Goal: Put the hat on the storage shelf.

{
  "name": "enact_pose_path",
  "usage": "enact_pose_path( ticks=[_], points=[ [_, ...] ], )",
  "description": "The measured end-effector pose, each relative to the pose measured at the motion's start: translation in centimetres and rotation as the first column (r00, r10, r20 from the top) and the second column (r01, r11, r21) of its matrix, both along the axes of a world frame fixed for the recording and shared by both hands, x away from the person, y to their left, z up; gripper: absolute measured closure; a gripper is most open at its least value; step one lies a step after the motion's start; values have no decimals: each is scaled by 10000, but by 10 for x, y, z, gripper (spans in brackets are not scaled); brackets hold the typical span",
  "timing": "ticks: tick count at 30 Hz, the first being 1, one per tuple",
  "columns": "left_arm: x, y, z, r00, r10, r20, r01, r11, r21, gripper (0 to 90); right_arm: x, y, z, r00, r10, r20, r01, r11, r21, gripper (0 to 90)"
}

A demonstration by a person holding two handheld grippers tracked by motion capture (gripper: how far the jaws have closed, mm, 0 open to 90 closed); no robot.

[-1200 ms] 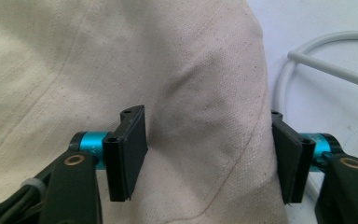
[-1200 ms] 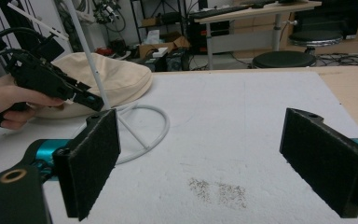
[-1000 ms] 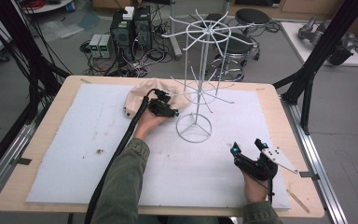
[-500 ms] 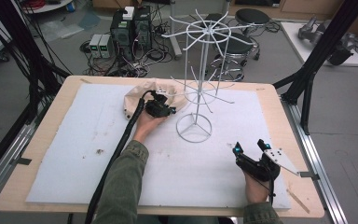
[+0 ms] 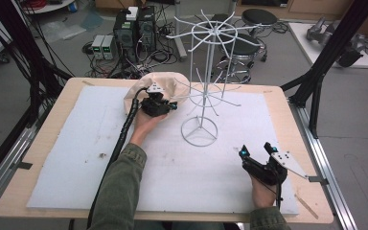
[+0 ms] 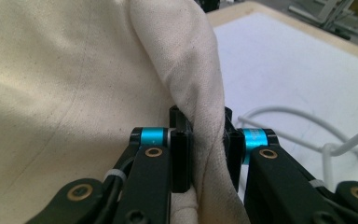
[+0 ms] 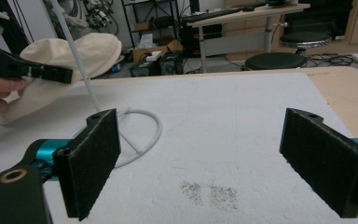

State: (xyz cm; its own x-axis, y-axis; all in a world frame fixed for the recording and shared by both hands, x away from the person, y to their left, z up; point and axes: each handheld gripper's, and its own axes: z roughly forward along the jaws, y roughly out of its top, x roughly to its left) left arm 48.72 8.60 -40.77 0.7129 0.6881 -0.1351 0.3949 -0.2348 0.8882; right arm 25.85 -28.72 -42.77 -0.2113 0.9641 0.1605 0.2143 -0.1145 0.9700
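Observation:
A cream cloth cap (image 5: 165, 85) lies at the back of the white mat, beside a white wire rack (image 5: 205, 86). My left gripper (image 5: 168, 106) is at the cap's near edge. In the left gripper view its jaws are shut on a fold of the cap (image 6: 200, 116), which rises between the pads. My right gripper (image 5: 255, 149) rests near the front right of the mat, open, with nothing between its pads (image 7: 93, 158). From the right gripper view the cap (image 7: 70, 60) sits far off to the left, behind the rack's ring base (image 7: 135, 140).
The rack's thin arms (image 5: 220, 100) stick out low over the mat near the cap. A few dark specks (image 7: 209, 191) lie on the mat in front of the right gripper. Black frame posts (image 5: 316, 81) stand at the table's sides, and a wooden rim (image 5: 287, 115) edges the mat.
My left gripper has shifted a little toward the rack with the cap's edge, and the cloth looks more bunched up. The right gripper has stayed about where it was.

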Motion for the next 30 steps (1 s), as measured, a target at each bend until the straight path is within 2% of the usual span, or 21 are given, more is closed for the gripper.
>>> enact_pose_path(
  ticks=[3,9,15,20,23,30],
  points=[
    [-5,9,8,9997,88,227,-82,9996,-284,785,1,0,0,10000,48,44,-48,10000,-17,113],
    [-15,24,22,9952,304,935,-210,9947,-1008,785,1,1,0,10000,79,-27,-78,10000,24,113],
    [-19,38,30,9916,328,1254,-146,9895,-1439,785,1,2,0,10000,56,-14,-56,10000,-2,113],
    [-22,48,37,9886,138,1500,165,9799,-1989,785,1,2,0,10000,70,-15,-70,10000,-2,113],
    [-27,53,44,9843,-54,1764,454,9737,-2234,784,0,2,0,10000,70,-31,-70,10000,14,113],
    [-41,67,64,9687,113,2480,550,9645,-2585,782,1,3,0,9999,111,-19,-111,9999,-2,113]
  ],
)
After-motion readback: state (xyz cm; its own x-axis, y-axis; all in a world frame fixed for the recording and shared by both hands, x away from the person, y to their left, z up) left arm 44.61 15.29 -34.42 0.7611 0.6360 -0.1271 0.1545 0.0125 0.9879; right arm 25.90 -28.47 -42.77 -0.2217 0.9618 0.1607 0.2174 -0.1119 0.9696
